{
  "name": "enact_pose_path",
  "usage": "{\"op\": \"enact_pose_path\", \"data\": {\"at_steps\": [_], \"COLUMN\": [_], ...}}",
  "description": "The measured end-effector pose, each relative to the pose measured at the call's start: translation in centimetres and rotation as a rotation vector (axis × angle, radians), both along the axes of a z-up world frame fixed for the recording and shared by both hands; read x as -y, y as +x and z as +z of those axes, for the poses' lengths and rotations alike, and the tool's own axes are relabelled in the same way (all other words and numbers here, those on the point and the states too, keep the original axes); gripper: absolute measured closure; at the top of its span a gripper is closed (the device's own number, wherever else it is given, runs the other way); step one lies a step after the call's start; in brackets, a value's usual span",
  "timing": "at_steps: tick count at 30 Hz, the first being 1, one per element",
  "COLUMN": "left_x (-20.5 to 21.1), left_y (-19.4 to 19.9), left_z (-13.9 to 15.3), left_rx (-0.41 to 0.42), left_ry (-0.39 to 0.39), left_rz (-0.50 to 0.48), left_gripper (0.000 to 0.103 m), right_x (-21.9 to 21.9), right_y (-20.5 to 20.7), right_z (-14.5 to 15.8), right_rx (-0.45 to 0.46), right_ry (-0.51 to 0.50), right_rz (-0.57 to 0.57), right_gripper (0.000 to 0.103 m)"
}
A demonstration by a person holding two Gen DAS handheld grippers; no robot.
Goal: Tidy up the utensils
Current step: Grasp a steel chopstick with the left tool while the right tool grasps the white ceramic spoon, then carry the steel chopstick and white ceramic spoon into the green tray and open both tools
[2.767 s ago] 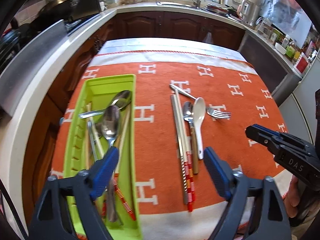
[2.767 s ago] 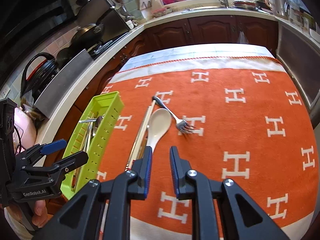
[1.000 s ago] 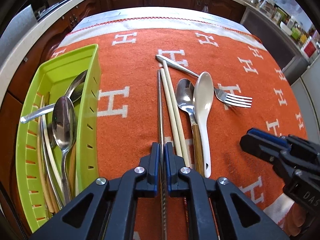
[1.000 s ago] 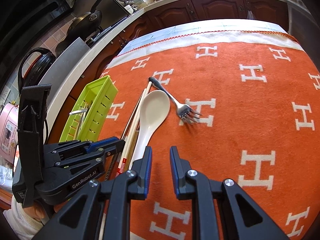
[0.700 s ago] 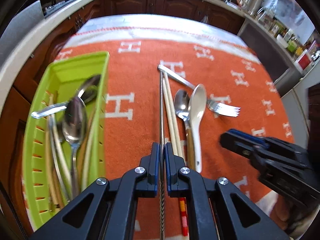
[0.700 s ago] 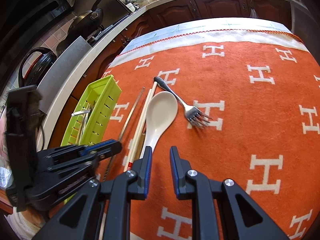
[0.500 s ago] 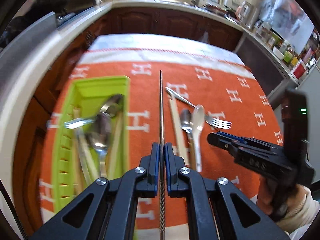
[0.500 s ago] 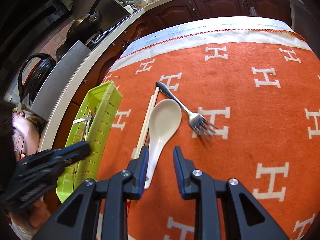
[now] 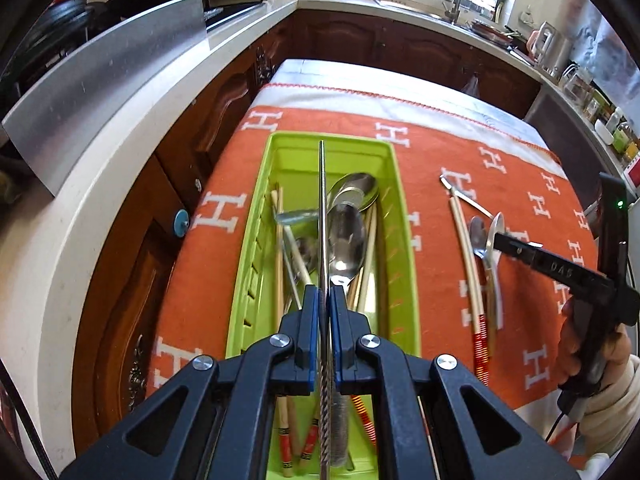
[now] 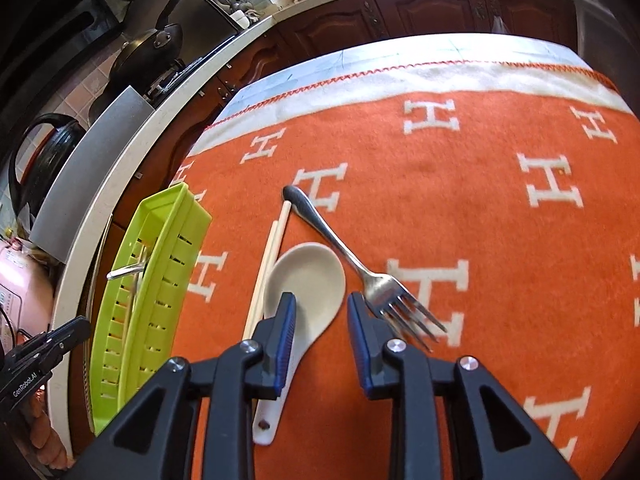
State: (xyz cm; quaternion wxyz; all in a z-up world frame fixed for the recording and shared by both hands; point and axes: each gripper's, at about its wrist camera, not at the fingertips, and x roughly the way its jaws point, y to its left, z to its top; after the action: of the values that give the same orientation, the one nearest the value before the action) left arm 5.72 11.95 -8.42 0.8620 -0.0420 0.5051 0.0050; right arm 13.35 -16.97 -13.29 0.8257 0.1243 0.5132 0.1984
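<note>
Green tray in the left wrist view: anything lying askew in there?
Yes. In the green tray one steel handle lies crosswise over the lengthwise spoons and chopsticks, its end up near the left wall. Nothing looks spilled or damaged.

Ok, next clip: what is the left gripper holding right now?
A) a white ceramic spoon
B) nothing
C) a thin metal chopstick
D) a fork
C: the left gripper is shut on a thin metal chopstick, which points out over the green tray.
</note>
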Motion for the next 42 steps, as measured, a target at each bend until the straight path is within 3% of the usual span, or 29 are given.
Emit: {"op": "enact_pose_path", "data": {"at_steps": [8,15,22,23,27,30,38,42], "left_x": [-1.0,-1.0,-1.0,-1.0,-1.2,-1.2,-1.4,-1.8], "left_y": [0.0,0.1,0.2,0.2,0.2,0.1,-0.7,-1.1], "left_z": [-1.9,-1.8,-1.7,-1.6,-1.5,-1.2,-0.3,0.4], "left_rx": [-0.041,-0.038,-0.038,-0.038,-0.036,-0.028,0.005,0.021], "left_ry": [-0.01,-0.028,-0.041,-0.044,-0.057,-0.06,-0.05,-0.025], "left_rz": [0.0,0.006,0.009,0.011,0.016,0.019,0.022,0.037], "left_gripper": [0.099,0.099,0.099,0.099,0.098,0.098,0.097,0.087], "right_x": [-0.7,-1.3,-2.5,-2.5,-2.4,-2.0,-1.0,-1.5], "right_y": [0.1,0.0,-1.0,-1.0,-1.2,-1.7,-3.0,-3.4], "right_z": [0.0,0.1,0.2,0.2,0.2,0.3,2.2,4.5], "right_rx": [0.057,0.076,0.138,0.138,0.118,0.089,0.048,0.027], "right_ry": [-0.019,-0.033,-0.126,-0.126,-0.12,-0.094,-0.032,0.025], "right_rz": [0.009,0.031,0.091,0.096,0.124,0.134,0.07,0.045], "right_gripper": [0.069,0.064,0.063,0.065,0.089,0.098,0.101,0.101]}}
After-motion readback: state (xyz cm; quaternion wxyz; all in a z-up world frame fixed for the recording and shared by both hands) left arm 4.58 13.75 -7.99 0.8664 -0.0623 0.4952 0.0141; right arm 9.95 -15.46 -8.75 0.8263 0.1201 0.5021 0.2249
